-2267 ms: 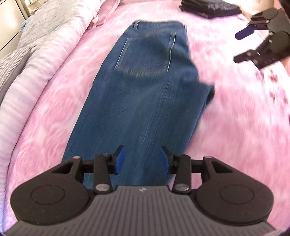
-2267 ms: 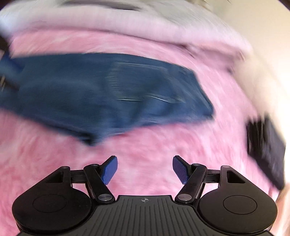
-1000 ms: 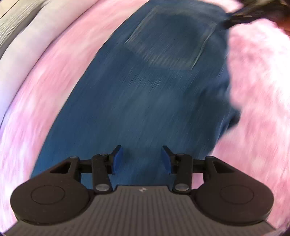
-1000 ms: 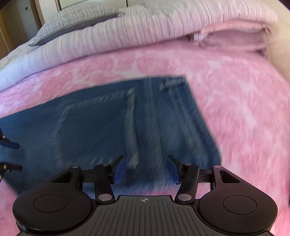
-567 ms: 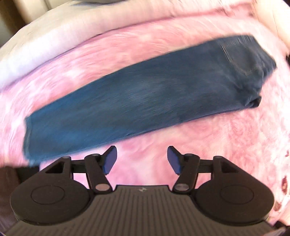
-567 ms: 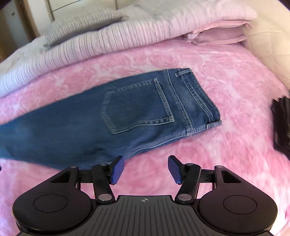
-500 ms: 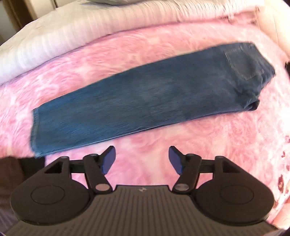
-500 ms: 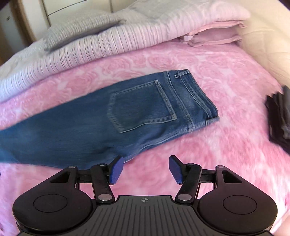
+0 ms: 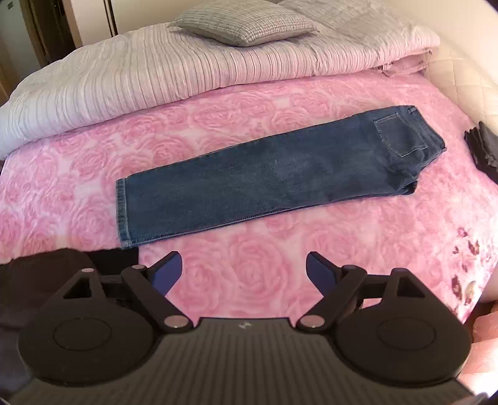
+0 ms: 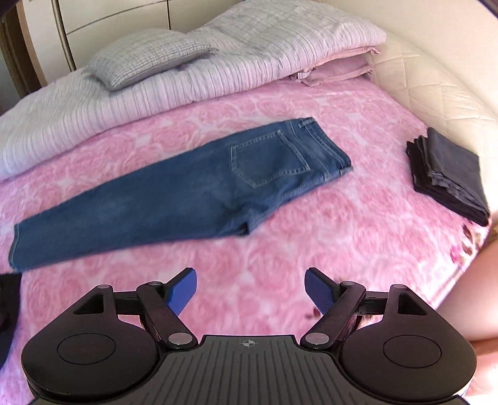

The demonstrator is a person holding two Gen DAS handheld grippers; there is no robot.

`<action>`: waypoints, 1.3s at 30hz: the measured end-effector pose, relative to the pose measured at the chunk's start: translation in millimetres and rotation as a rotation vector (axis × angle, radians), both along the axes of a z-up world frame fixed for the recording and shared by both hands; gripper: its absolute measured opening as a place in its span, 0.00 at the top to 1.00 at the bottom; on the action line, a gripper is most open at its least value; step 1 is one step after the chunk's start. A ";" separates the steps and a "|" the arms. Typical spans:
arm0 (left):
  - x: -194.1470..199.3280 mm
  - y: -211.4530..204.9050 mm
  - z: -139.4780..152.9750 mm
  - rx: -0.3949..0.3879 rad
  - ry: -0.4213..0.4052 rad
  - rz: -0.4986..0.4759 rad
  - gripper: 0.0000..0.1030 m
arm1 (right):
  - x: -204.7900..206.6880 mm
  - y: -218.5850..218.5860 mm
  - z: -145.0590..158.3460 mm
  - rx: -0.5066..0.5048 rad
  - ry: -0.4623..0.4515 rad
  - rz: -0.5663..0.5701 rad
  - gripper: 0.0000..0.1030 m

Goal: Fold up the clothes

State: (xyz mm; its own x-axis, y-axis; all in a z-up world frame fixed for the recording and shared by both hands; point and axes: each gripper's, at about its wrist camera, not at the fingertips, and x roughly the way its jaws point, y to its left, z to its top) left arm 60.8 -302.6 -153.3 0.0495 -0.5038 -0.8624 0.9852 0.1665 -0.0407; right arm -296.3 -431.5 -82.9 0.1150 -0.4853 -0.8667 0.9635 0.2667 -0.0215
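Note:
A pair of blue jeans (image 9: 280, 171) lies flat on the pink rose-patterned blanket (image 9: 249, 274), folded lengthwise leg on leg, hem at the left and waist with a back pocket at the right. It also shows in the right wrist view (image 10: 186, 190). My left gripper (image 9: 243, 271) is open and empty, held back from the jeans above bare blanket. My right gripper (image 10: 250, 288) is open and empty, also short of the jeans.
A stack of dark folded clothes (image 10: 448, 177) sits at the bed's right side. A dark garment (image 9: 46, 280) lies at the near left. A rolled pale striped duvet (image 9: 186, 71) with a grey pillow (image 9: 246, 25) runs along the far side.
Both grippers have pulled back from the jeans and opened wider. The jeans now lie whole in view, untouched.

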 end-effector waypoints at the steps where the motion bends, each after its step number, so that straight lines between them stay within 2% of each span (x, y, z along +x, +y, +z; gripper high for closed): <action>1: 1.2 5.7 3.8 -0.002 0.003 0.002 0.18 | 1.6 7.2 3.3 0.001 0.004 -0.007 0.22; 6: 2.3 32.0 21.5 -0.016 0.005 0.016 0.18 | 9.3 34.7 16.8 -0.015 0.012 0.036 0.23; 12: -8.4 50.5 46.0 -0.042 -0.026 0.035 0.18 | 0.9 47.0 34.5 -0.047 -0.001 0.062 0.22; 29: -21.1 47.2 86.5 -0.123 -0.058 0.061 0.18 | -24.7 35.0 69.3 -0.106 -0.074 0.055 0.22; 39: -22.5 42.0 89.8 -0.127 -0.059 0.051 0.18 | -37.7 34.1 80.0 -0.143 -0.073 0.021 0.22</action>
State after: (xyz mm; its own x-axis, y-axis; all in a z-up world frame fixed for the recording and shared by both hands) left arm 38.3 -260.6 -63.4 0.1264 -0.6042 -0.7868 0.9768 0.2139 -0.0073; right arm -334.1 -397.4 -2.9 0.1865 -0.6001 -0.7779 0.9581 0.2861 0.0090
